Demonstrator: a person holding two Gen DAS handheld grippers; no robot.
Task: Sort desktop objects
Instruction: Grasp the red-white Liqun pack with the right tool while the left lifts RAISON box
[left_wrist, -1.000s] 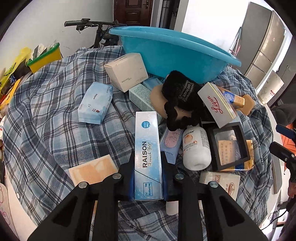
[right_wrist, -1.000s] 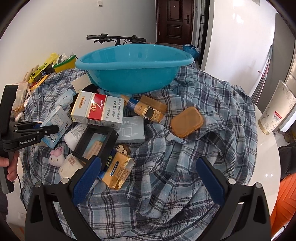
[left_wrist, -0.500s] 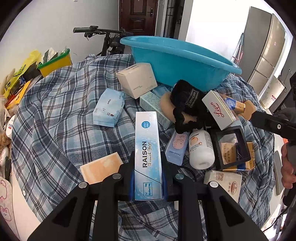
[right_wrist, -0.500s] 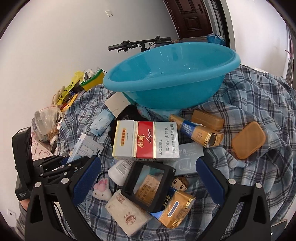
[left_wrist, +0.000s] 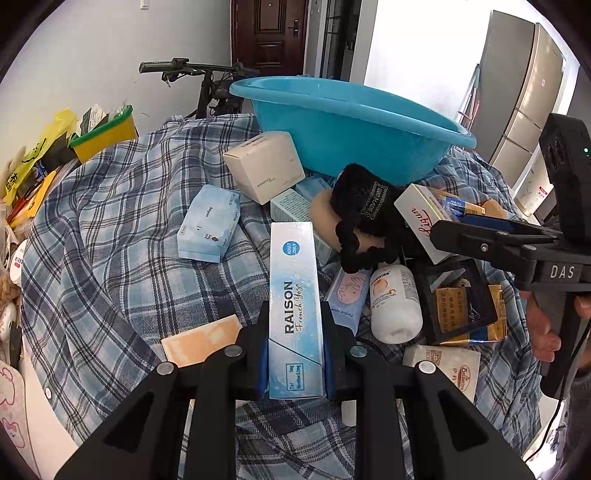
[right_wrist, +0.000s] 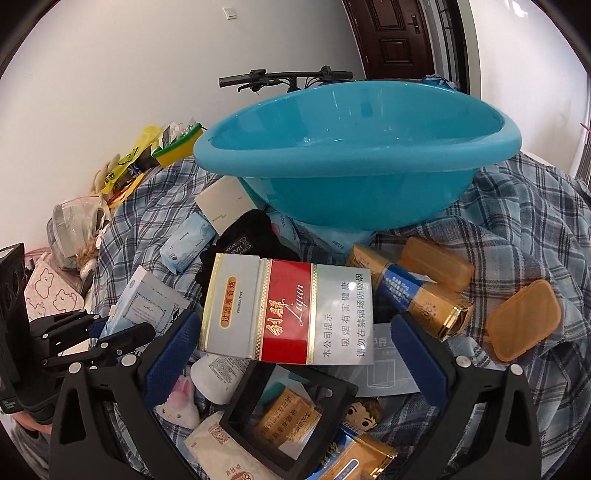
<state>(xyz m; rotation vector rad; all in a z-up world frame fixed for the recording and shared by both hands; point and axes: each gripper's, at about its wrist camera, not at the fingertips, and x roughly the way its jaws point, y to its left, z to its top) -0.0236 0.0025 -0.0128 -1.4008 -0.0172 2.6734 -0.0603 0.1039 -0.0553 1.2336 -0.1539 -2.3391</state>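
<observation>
Presently, my left gripper (left_wrist: 295, 354) has its fingers (left_wrist: 263, 354) closed on a long pale-blue RAISON carton (left_wrist: 294, 310), clamped at its near end, the far end pointing toward the blue plastic basin (left_wrist: 343, 122). The carton sits raised above the plaid cloth (left_wrist: 110, 236) covering the surface. My right gripper (right_wrist: 291, 354) has its fingers (right_wrist: 173, 350) spread wide, gripping nothing; they stand either side of a silver-and-red Liqun cigarette carton (right_wrist: 291, 314), and I cannot tell whether they touch it. That carton lies tilted on the pile, just in front of the basin. Beneath its near edge lies a black frame box (right_wrist: 291, 421) over a gold packet (right_wrist: 288, 415). To its right lies a gold-and-blue tube (right_wrist: 413, 291), with an orange soap-shaped case (right_wrist: 524, 317) beyond it. Left wrist view: a black knitted item (left_wrist: 365, 218) lies between the basin and a white bottle (left_wrist: 395, 299); a beige box (left_wrist: 264, 166) leans against the basin wall, a blue tissue pack (left_wrist: 208, 225) near it.
</observation>
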